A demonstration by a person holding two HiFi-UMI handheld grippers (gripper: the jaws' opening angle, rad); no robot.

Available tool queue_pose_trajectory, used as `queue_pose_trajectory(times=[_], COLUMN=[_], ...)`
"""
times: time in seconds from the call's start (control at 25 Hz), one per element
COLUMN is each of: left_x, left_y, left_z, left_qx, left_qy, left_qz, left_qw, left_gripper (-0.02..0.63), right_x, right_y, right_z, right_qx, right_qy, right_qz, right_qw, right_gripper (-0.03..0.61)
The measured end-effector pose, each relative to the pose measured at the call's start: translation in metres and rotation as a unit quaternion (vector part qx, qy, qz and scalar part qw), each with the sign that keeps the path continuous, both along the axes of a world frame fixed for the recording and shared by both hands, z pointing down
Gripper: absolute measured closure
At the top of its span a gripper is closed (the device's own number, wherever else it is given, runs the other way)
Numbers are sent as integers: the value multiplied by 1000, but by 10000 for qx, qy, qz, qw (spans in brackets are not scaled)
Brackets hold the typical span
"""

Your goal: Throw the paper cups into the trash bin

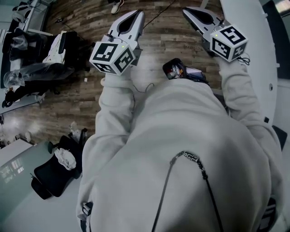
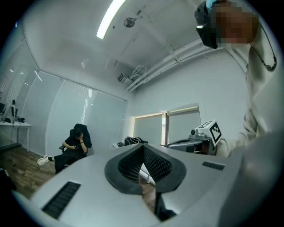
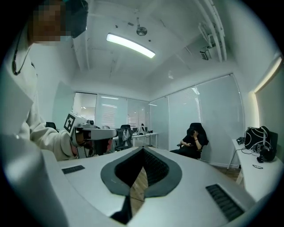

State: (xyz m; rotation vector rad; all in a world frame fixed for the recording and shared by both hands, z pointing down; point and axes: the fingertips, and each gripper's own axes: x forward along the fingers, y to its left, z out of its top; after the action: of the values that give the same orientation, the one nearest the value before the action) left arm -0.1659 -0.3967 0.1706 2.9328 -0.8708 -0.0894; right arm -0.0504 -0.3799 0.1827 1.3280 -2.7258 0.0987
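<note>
No paper cup shows in any view. On the wooden floor in front of the person's white hoodie stands a small dark container (image 1: 179, 70) with red and white bits inside; it may be the trash bin. My left gripper (image 1: 136, 14) is held up over the floor, left of the container. Its jaws are shut with nothing between them, as the left gripper view (image 2: 143, 146) shows. My right gripper (image 1: 188, 12) is raised to the container's upper right, also shut and empty (image 3: 143, 150). Both point level into the room, side by side.
A curved white table (image 1: 260, 41) runs along the right. A black office chair (image 1: 53, 171) stands at lower left, a cluttered desk (image 1: 31, 54) at far left. A person in black sits by the glass wall (image 3: 193, 140). A black bag (image 3: 260, 140) lies on a white desk.
</note>
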Motion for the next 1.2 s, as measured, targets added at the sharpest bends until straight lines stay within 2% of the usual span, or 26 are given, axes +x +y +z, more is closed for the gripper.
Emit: queue_pose_trajectory(times=[0.24,0.4,0.72,1.2], left_x=[0,-9,-27,-22], left_y=[7,11,16,27], left_z=[-7,-1,24,18], left_qx=[104,279,-36,95], left_qy=[-8,-287,-240,-312], left_qz=[124,7,-123,-43], left_qw=[9999,9992,9996,9995], left_gripper=[618,618,618,618], right_x=[-13,-24,-37,-38], right_y=[6,6,13,19], right_z=[-8,-12,2,-4], right_qx=[56,39,-85,-9], right_qy=[52,-94,-10,181], right_qz=[-17,-81,-184,-281], right_qw=[10000,9999,9998,9994], right_gripper=[558,558,558,560])
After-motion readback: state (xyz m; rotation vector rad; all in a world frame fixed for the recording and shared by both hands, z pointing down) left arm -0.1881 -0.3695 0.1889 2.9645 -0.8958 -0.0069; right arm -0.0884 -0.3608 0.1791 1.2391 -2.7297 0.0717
